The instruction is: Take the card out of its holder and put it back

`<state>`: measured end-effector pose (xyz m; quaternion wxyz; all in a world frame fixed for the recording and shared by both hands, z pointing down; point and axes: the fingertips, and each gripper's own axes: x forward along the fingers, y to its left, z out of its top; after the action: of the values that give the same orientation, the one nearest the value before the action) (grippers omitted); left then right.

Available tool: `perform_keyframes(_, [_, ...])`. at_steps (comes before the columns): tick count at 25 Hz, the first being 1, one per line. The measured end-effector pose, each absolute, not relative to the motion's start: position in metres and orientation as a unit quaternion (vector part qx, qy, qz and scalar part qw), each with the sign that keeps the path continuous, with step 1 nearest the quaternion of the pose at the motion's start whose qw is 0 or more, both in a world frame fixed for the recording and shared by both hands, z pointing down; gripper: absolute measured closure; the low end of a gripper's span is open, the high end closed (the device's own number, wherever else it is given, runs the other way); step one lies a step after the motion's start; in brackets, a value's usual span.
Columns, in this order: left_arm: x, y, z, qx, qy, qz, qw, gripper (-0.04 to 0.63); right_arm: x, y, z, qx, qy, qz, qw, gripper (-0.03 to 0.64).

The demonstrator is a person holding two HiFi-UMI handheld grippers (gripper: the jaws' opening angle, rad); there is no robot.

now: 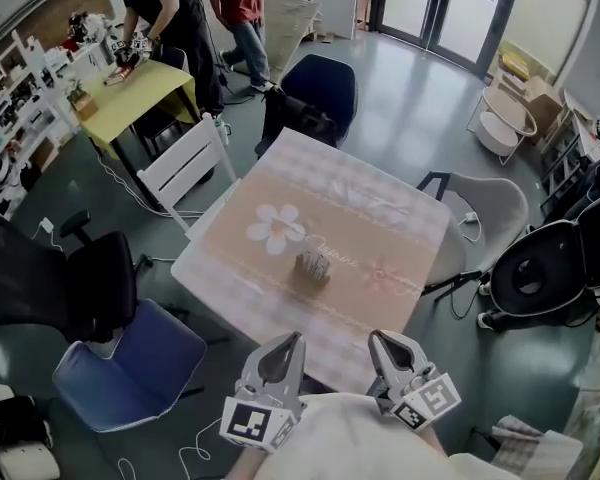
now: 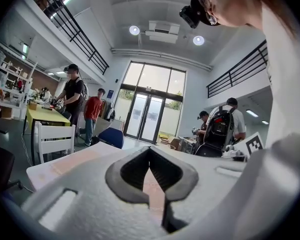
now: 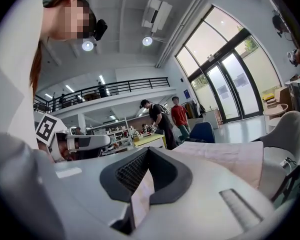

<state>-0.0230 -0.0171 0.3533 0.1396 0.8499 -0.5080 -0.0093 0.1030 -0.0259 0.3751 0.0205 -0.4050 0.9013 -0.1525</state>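
Pink-clothed table (image 1: 380, 218) held the card holder (image 1: 313, 264) at its centre, twelve o'clock of the left gripper (image 1: 295, 336) and right gripper (image 1: 377, 335) (card itself too small to see). Both were fully closed and empty. One should open before reaching, while the other steadies the holder.

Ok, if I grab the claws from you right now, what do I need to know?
Shut and empty: left claw and right claw, side by side at the near edge of the table.
The card holder stands mid-table, apart from both claws; the card itself is too small to make out.
Nothing looks started.
Left to do: reach in, pull the card out, put it back.
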Motion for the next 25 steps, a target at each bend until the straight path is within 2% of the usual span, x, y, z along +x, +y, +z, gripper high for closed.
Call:
perform_keyframes(16, [-0.026, -0.055, 0.374, 0.887, -0.427, 0.0, 0.177, 0.595, 0.1, -0.035, 0.385, -0.495, 0.853, -0.162, 0.023, 0.618])
perform_keyframes(25, [-0.005, -0.061, 0.381, 0.898, -0.393, 0.0, 0.2, 0.595, 0.114, -0.033, 0.389, -0.522, 0.835, -0.172, 0.011, 0.618])
